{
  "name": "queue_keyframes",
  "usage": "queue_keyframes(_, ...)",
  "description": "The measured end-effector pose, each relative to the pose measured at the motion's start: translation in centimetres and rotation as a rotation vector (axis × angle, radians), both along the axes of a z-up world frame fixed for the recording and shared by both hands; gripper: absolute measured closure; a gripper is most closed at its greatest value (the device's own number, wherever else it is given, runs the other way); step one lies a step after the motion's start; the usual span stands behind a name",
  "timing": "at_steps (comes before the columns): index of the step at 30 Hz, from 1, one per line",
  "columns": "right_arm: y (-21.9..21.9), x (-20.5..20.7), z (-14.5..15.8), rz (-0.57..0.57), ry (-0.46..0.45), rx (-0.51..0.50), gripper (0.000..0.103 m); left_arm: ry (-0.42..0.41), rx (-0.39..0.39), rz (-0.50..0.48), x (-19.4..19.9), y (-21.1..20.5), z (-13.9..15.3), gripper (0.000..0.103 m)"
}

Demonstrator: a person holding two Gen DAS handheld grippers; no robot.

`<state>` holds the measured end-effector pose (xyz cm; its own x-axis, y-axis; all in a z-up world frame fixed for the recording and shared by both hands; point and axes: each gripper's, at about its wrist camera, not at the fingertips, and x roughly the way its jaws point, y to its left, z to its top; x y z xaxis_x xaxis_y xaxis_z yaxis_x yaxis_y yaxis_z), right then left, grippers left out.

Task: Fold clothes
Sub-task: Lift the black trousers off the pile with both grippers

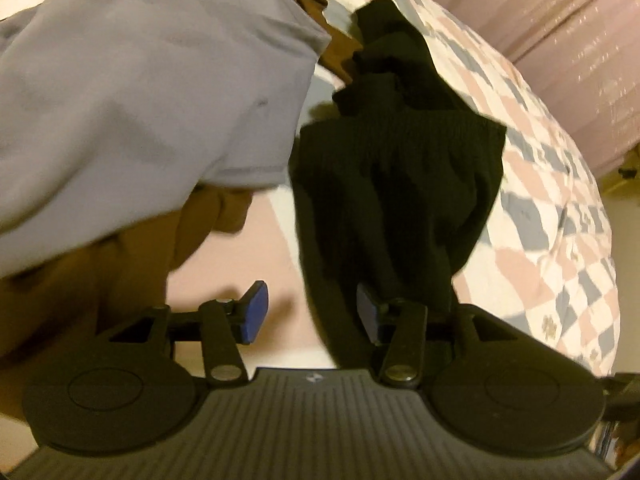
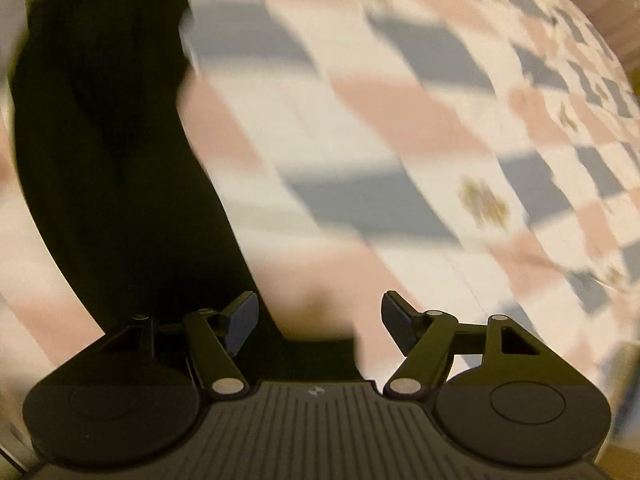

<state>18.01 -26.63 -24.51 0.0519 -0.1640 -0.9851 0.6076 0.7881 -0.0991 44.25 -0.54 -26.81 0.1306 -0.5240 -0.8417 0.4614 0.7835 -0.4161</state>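
Blue-padded left gripper (image 1: 312, 312) is spread wide, gripping nothing, black garment (image 1: 396, 184) draped over its right finger on the checkered bedspread (image 1: 560, 240). Right gripper (image 2: 318, 320) gapes empty too, same garment beside its left finger.

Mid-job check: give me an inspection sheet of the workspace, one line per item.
Surface: bed cover in a pink, grey and white check pattern, lying fairly flat.
Job's things: black garment lies rumpled just ahead of the left claw; grey garment is heaped over a brown garment further left.
Clutter: nothing seen.
Grippers: left claw open, black cloth lying over its right finger; right claw open and holding nothing, black cloth at its left finger.
Cables: nothing seen.
Surroundings: pink curtain beyond the bed; the right wrist view is motion-blurred.
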Motion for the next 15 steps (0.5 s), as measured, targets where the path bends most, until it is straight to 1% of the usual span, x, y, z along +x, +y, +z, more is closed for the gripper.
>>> queue_keyframes(2, -1.5, 2.2, 1.9, -0.037, -0.112, 0.04, 0.033, 0.004, -0.014, 0.016, 0.5, -0.6, -0.4, 0.059)
queue_keyframes(3, -2.4, 3.0, 2.6, -0.056, -0.166, 0.062, 0.033, 0.006, -0.021, 0.024, 0.7, -0.9, -0.7, 0.055)
queue_keyframes(4, -3.2, 4.2, 3.1, -0.076, -0.22, 0.089, 0.032, 0.009, -0.035, 0.037, 1.3, -1.2, -1.0, 0.046)
queue_keyframes(5, -4.0, 5.4, 3.6, -0.093, -0.266, 0.114, 0.032, 0.012, -0.048, 0.051, 1.9, -1.4, -1.4, 0.042)
queue_keyframes(6, -4.9, 6.8, 4.0, -0.117, -0.315, 0.14, 0.032, 0.026, -0.051, 0.066, 2.4, -1.7, -2.1, 0.04)
queue_keyframes(8, -6.4, 9.6, 4.0, -0.174, -0.41, 0.211, 0.031, 0.056, -0.06, 0.087, 3.3, -2.3, -3.4, 0.04)
queue_keyframes(9, -6.9, 11.0, 3.8, -0.203, -0.45, 0.248, 0.026, 0.072, -0.061, 0.093, 3.5, -2.7, -4.2, 0.04)
queue_keyframes(11, -7.9, 13.3, 3.3, -0.254, -0.526, 0.319, 0.019, 0.072, -0.044, 0.104, 3.4, -3.4, -5.2, 0.039)
queue_keyframes(12, -8.4, 14.4, 2.7, -0.275, -0.555, 0.343, 0.019, 0.066, -0.051, 0.112, 3.3, -3.6, -5.3, 0.039)
queue_keyframes(13, -8.7, 15.8, 2.2, -0.298, -0.57, 0.349, 0.018, 0.059, -0.059, 0.12, 3.2, -3.8, -5.4, 0.039)
queue_keyframes(14, -9.0, 16.9, 1.6, -0.312, -0.563, 0.342, 0.014, 0.053, -0.066, 0.127, 3.0, -4.1, -5.5, 0.04)
queue_keyframes(15, -9.3, 17.9, 0.7, -0.317, -0.547, 0.336, 0.014, 0.055, -0.074, 0.133, 3.0, -4.3, -5.7, 0.046)
